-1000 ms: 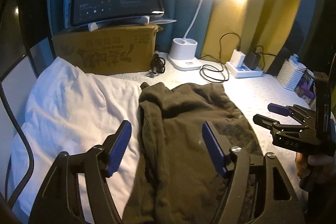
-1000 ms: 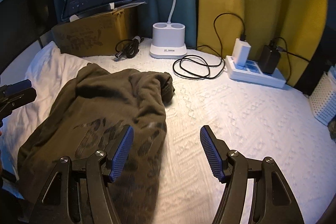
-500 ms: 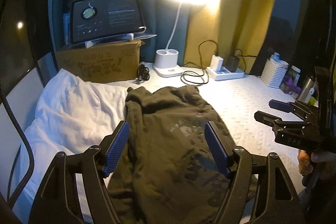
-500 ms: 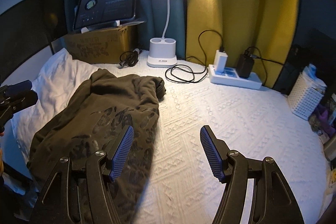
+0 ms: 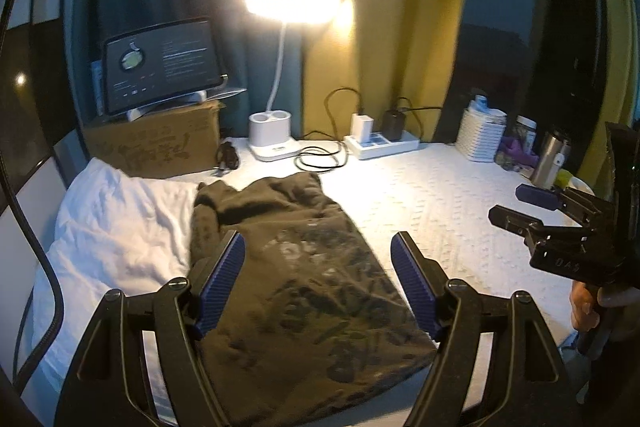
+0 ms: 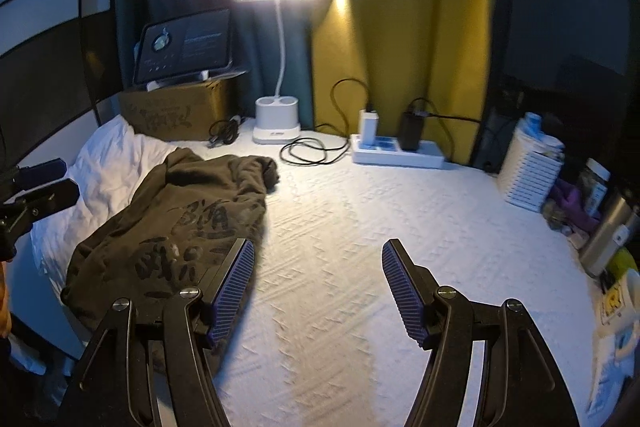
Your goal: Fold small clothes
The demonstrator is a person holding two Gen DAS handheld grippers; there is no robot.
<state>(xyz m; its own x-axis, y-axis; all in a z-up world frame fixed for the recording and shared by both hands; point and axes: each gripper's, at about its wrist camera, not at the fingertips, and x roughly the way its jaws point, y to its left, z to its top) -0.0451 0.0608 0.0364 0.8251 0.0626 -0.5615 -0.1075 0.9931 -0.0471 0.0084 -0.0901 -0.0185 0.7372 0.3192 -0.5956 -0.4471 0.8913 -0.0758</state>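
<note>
A dark olive garment [image 5: 304, 267] with a printed front lies folded on the white textured bed cover [image 5: 432, 203], its left edge over a white pillow [image 5: 116, 223]. My left gripper [image 5: 318, 263] hovers open above the garment, nothing between its blue pads. In the right wrist view the same garment [image 6: 188, 223] lies at the left. My right gripper [image 6: 318, 271] is open over bare cover beside the garment's right edge. Each gripper also shows in the other's view: the right gripper [image 5: 532, 205] at the right edge, the left gripper [image 6: 44, 183] at the left edge.
At the back stand a cardboard box [image 5: 156, 143] with a tablet [image 5: 160, 65] on it, a lit desk lamp [image 5: 276, 137], coiled cables [image 5: 320, 157] and a power strip [image 5: 382, 143]. A white basket [image 6: 530, 163], a flask [image 6: 612, 231] and small items crowd the right side.
Both grippers have drawn back and risen away from the garment, so more of the bed and room shows. The garment lies still. Both stay open.
</note>
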